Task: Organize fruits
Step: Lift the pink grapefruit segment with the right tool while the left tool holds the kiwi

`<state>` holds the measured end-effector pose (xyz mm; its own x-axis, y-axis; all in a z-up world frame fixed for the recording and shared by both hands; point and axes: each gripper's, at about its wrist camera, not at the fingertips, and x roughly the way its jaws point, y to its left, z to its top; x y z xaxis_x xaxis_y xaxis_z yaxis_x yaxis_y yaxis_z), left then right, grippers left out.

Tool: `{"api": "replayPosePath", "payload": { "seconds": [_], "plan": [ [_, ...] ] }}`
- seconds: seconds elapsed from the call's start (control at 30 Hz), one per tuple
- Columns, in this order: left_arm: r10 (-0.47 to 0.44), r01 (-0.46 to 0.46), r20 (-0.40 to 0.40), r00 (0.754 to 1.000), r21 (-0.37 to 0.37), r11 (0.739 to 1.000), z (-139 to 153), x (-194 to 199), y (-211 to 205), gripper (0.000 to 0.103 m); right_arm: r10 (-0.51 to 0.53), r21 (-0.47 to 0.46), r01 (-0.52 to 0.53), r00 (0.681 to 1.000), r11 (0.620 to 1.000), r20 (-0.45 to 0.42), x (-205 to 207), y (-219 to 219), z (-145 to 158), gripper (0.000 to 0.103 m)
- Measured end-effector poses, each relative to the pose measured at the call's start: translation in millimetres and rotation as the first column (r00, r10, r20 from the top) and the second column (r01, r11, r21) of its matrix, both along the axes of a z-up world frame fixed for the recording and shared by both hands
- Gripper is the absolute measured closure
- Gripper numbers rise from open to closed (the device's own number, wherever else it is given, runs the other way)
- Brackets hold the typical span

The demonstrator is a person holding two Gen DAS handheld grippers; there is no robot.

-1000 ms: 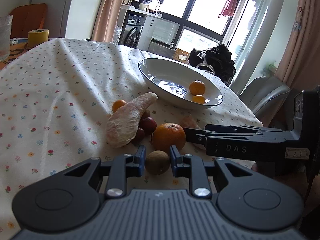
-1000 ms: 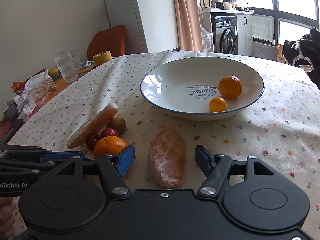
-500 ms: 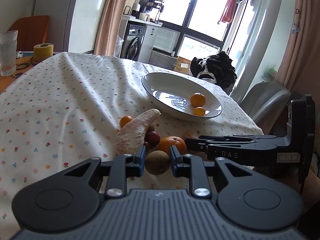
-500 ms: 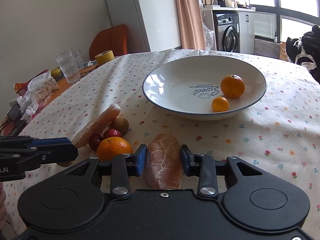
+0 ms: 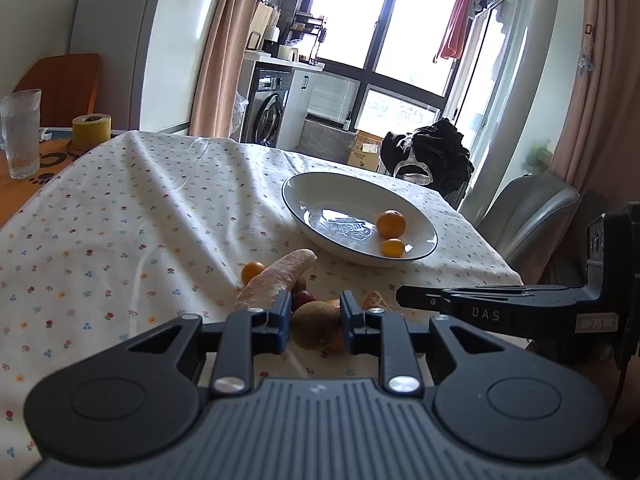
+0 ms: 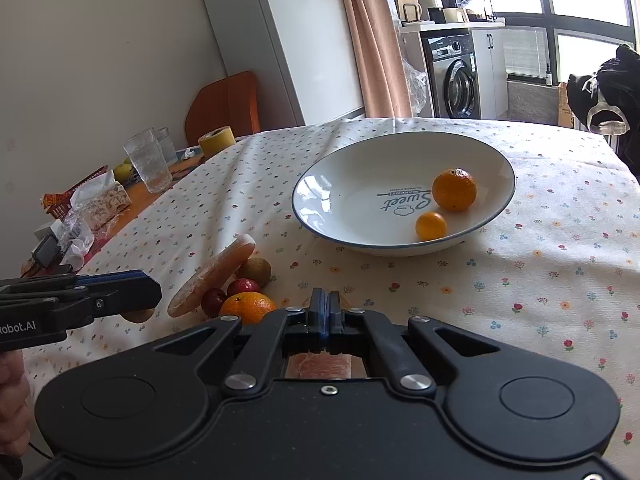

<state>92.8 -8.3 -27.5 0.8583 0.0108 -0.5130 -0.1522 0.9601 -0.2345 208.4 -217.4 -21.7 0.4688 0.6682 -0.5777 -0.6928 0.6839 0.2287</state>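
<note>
My left gripper [image 5: 315, 322] is shut on a small brown round fruit [image 5: 316, 330] and holds it just above the pile. The pile holds a pale pomelo segment [image 5: 276, 280], a large orange [image 6: 247, 309], red fruits [image 6: 242, 286], a small orange [image 5: 252, 270] and another brown fruit [image 6: 256, 270]. My right gripper [image 6: 327, 312] has its pads pressed together over a pink pomelo segment [image 6: 320, 366], which shows only beneath the fingers; I cannot tell if it is pinched. The white bowl [image 6: 320, 184] behind holds a large orange [image 6: 454, 190] and a small orange [image 6: 431, 226].
The flowered tablecloth [image 6: 540, 280] covers the table. At the far left stand a glass [image 6: 148, 166], a yellow tape roll [image 6: 216, 140] and snack wrappers [image 6: 92, 208]. A grey chair [image 5: 532, 212] sits past the table's right edge.
My right gripper went from wide open around the pink segment to fully shut. My left gripper has risen and drawn back with the brown fruit in it.
</note>
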Motion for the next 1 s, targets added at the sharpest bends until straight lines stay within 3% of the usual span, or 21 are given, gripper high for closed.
{"api": "replayPosePath", "payload": {
  "seconds": [0.13, 0.2, 0.27, 0.3, 0.43, 0.7, 0.83, 1.0],
  "plan": [
    [0.003, -0.003, -0.004, 1.000, -0.002, 1.000, -0.9, 2.3, 1.6, 0.079, -0.007, -0.003, 0.007, 1.000, 1.000, -0.017, 1.6, -0.4, -3.3, 0.100],
    [0.003, -0.003, -0.006, 1.000, -0.005, 1.000, -1.9, 3.4, 2.1, 0.079, -0.011, -0.002, 0.011, 1.000, 1.000, -0.024, 1.2, 0.3, -4.1, 0.087],
    [0.005, -0.005, -0.005, 1.000, -0.008, 1.000, -2.5, 4.8, 3.3, 0.079, -0.003, -0.005, 0.003, 1.000, 1.000, -0.018, -1.4, 2.7, -5.6, 0.048],
    [0.008, -0.008, -0.005, 1.000, -0.011, 1.000, -2.9, 5.1, 4.4, 0.079, 0.002, -0.009, -0.002, 1.000, 1.000, -0.007, -3.6, 4.3, -6.6, 0.046],
    [0.014, -0.014, -0.009, 1.000, -0.018, 1.000, -5.3, 6.4, 7.9, 0.079, 0.013, -0.072, -0.014, 1.000, 0.997, -0.014, -8.2, 16.8, -19.6, 0.046],
    [0.026, -0.026, -0.015, 1.000, -0.032, 0.999, -11.2, 5.9, 15.6, 0.079, 0.039, -0.163, -0.023, 0.995, 0.986, 0.095, -18.5, 31.2, -23.9, 0.048],
    [0.031, -0.031, -0.015, 0.999, -0.040, 0.999, -11.9, 4.2, 17.1, 0.079, 0.021, -0.176, 0.002, 0.992, 0.984, 0.127, -19.6, 29.2, -24.1, 0.065],
    [0.031, -0.032, -0.007, 0.999, -0.039, 0.999, -9.0, 2.3, 17.7, 0.079, 0.009, -0.158, 0.006, 0.995, 0.987, 0.097, -13.8, 26.5, -20.1, 0.069]
  ]
}}
